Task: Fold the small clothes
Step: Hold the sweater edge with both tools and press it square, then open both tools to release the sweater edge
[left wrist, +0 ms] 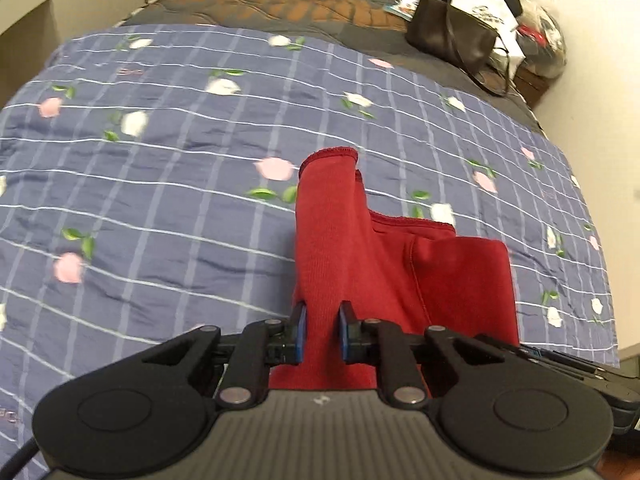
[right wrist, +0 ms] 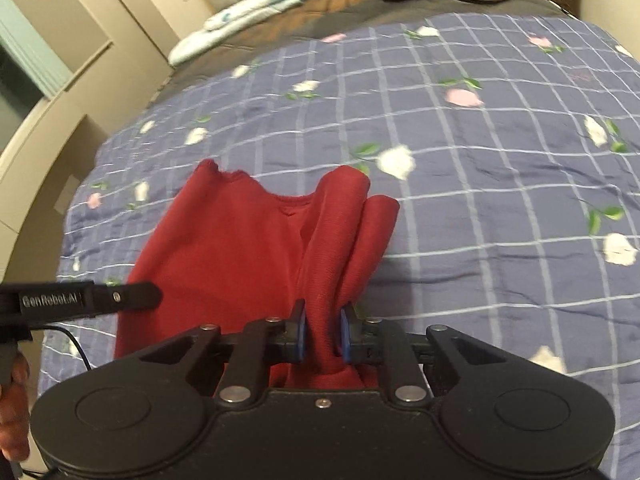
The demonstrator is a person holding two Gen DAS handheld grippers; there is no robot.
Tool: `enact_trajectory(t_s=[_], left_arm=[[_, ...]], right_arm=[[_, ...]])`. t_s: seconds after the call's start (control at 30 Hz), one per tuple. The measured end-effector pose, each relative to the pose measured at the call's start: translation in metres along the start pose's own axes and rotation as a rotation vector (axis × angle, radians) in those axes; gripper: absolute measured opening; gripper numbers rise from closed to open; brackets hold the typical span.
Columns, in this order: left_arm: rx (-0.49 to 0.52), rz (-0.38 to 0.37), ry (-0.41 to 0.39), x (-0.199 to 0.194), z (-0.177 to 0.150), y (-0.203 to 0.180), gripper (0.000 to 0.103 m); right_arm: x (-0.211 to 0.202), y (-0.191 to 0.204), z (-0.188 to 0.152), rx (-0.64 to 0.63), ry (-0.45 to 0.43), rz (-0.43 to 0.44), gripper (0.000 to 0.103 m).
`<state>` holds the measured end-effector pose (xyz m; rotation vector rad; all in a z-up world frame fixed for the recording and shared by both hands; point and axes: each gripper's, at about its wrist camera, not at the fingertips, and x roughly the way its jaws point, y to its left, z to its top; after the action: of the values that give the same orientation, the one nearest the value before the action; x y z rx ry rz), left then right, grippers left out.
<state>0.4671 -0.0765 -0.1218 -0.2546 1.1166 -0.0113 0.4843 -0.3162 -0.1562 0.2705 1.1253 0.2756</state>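
Over the flowered quilt (left wrist: 160,168), both grippers' fingers (left wrist: 301,332) (right wrist: 299,330) pinch the red garment (left wrist: 360,248); one gripper reads "GenRobot.AI".

The red garment's (left wrist: 360,264) gripped hem is hidden behind both gripper bodies.

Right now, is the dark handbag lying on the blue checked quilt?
No, the dark handbag sits on the brown bedspread beyond the blue checked quilt.
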Motion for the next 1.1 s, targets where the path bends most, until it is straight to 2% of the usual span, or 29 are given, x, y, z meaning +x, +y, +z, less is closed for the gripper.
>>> enact_trajectory(t_s=[0.27,0.4,0.53,0.9,1.1], left_arm=[[-0.060,0.032,0.069,0.004,-0.035,0.049,0.017],[-0.053,0.030,0.098,0.010,-0.054,0.059,0.017],[-0.040,0.024,0.119,0.013,-0.065,0.064,0.017],[0.028,-0.006,0.137,0.015,-0.067,0.062,0.018],[0.055,0.002,0.160,0.022,-0.066,0.064,0.019]], right_arm=[[0.019,0.048,-0.022,-0.022,0.048,0.008,0.017],[0.032,0.055,-0.041,0.013,0.123,-0.022,0.017],[0.035,0.056,-0.057,0.047,0.157,-0.049,0.018],[0.038,0.053,-0.067,0.121,0.160,-0.120,0.021],[0.038,0.046,-0.073,0.182,0.149,-0.181,0.032]])
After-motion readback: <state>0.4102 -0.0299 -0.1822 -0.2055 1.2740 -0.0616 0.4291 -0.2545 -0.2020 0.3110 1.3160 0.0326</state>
